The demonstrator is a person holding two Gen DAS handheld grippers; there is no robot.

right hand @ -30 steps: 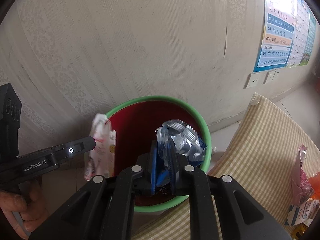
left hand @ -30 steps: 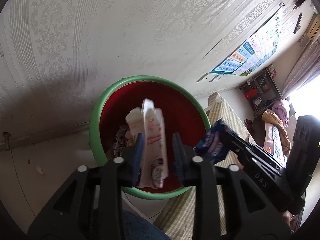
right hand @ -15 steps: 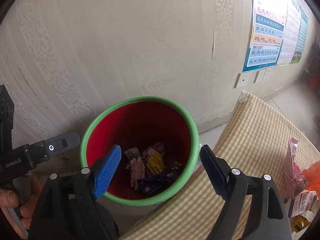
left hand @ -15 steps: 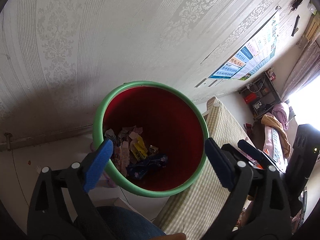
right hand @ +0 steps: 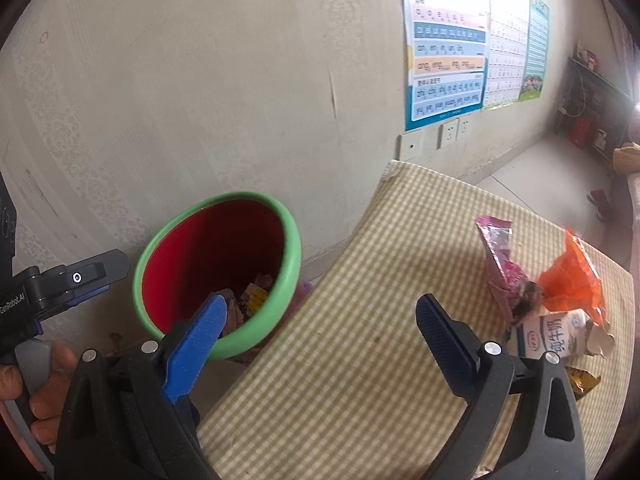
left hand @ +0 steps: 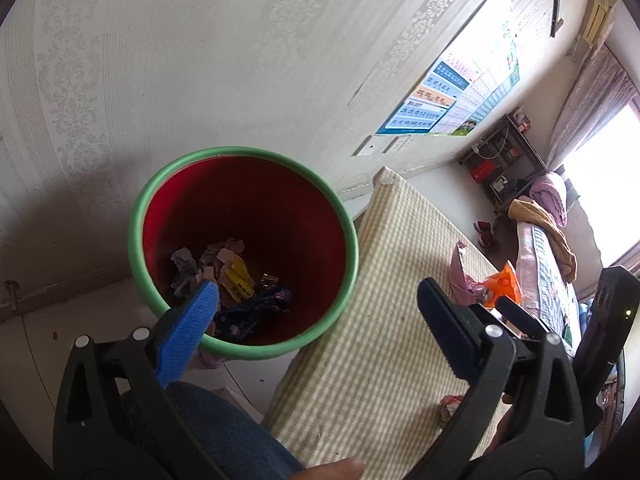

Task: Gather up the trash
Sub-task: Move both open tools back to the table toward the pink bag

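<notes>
Judging from the frames, the trash collection is being carried out in batches and is partly done. Crumpled wrappers (left hand: pixel 236 280) (yellow, dark blue and grey among them) are lying at the bottom of the round red bin with the green rim (left hand: pixel 138 216), which is standing against the pale patterned wall (left hand: pixel 200 60), just beside the table covered in yellow checked cloth (left hand: pixel 384 320).

Tongs: the left gripper (left hand: pixel 316 312) is being opened, blue pads wide apart, nothing between them; it is hanging over the near rim of the bin and the table edge. The right gripper (right hand: pixel 320 324) is likewise being opened wide and is empty, pointed at the cloth between bin and remaining litter.

Left to do, by estimate: a pink foil wrapper (right hand: pixel 500 260), an orange plastic bag (right hand: pixel 576 276), a white milk carton (right hand: pixel 556 336) and a small yellow packet (right hand: pixel 582 380) are still lying on the cloth, well apart from the bin.

View differences: the bin floor and its contents are being shown fully only by the left wrist camera; from the right wrist, most of it is being hidden by the rim. The carton and yellow packet are being shown clearly only by the right wrist camera, along with the person's hand (right hand: pixel 36 392) on the left tool's handle.
</notes>
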